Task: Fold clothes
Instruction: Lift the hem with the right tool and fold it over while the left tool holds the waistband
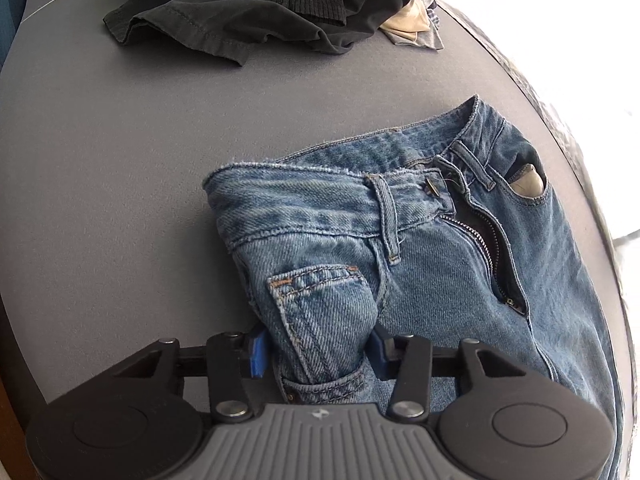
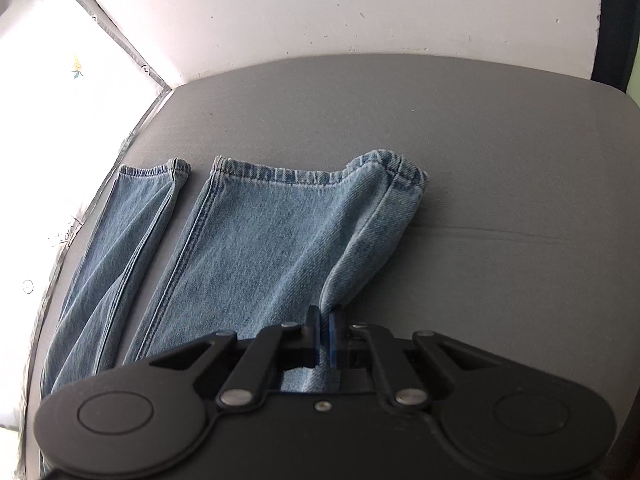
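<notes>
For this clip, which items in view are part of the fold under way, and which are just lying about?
In the job:
- blue jeans
- left hand-held gripper, closed on the pocket area
- right hand-held gripper, pinching a leg edge

Lying about:
- pile of dark clothes
- beige garment beside the pile

The jeans lie on the bench. A heap of clothes sits behind them. Their two legs lie side by side.

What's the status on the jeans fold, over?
Left gripper clamped on blue denim jeans at hip pocket. Right gripper shut on leg edge. Dark clothes pile sits beyond, clear.
</notes>
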`<state>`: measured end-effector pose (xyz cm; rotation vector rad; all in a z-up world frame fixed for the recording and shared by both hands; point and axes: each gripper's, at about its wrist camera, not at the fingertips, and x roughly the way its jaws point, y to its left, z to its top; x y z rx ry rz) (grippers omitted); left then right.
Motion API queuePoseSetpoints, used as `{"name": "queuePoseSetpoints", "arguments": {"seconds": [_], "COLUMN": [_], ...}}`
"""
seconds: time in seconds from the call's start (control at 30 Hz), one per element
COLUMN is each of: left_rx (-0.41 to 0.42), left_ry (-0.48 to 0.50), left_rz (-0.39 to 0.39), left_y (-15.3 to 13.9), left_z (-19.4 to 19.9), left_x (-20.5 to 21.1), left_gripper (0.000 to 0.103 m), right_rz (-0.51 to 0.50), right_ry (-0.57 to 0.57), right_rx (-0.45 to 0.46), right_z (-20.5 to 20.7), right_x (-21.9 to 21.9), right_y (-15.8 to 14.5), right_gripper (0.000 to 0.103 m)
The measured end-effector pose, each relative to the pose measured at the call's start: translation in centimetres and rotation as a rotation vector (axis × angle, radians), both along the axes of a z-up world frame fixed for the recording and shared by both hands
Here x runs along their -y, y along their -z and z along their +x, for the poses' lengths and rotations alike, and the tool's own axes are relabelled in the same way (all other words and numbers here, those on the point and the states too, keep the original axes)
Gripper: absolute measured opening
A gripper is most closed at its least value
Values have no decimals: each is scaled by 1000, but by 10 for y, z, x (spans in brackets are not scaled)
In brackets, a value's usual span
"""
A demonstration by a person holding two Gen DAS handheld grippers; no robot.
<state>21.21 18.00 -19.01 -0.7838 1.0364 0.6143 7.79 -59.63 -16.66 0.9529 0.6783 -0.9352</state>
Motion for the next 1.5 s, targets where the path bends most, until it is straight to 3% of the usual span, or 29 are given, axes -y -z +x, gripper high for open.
{"name": "queuePoseSetpoints", "arguments": {"seconds": [0.33,0.57,0.93,1.2,1.4,1.5], "left_rx": [32,72,170,193,259,224], "left_ry": [-33,-66,-60,5,58,73], "left_rz": [-17,-41,5,50,74,78], "left_y": [-13,-23,-64,-88,-92,-83], "left_z": [5,7,39,113,205,255], "left_x": [-4,-7,4,14,23,28], "left_gripper": [30,25,24,23,23,31], "right_rz": [-27,-51,-104,-121,-174,-201], "right_ry": [-8,-27,-82,-147,-236,-301], "right_rx": [69,110,153,178,210,183], "right_z": [-4,11,67,158,274,333], "right_x": [-4,-6,-1,19,32,34], "right_y": [-32,-52,-85,-103,-117,-116], "right_gripper": [4,3,3,3,3,4]}}
